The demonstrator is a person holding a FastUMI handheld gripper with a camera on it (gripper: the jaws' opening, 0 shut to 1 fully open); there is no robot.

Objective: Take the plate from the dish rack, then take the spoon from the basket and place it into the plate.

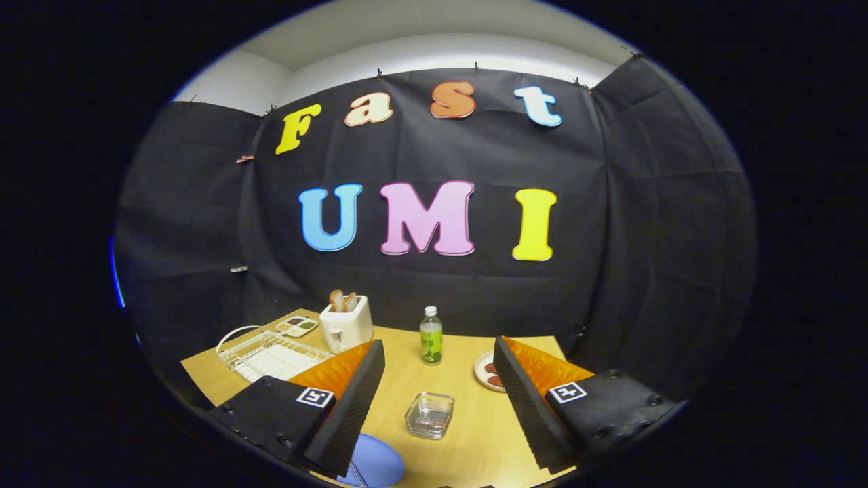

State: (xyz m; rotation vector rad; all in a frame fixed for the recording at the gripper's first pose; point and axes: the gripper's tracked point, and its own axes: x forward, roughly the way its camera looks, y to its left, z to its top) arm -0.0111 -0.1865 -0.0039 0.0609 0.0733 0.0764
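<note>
Wooden table [475,434] lies under the gripper [434,413], fingers spread wide, holding nothing, glass basket [429,415] between them.

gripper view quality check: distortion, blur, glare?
Gripper view: strong fisheye bend, the table edges and booth wall curve; sharp mid-frame, the green bottle and clear glass dish crisp; the blue plate by the open claw is slightly soft; lighting even, no harsh glare.

Claw [441,400] held level, fingers spread wide apart, gripping nothing
</note>
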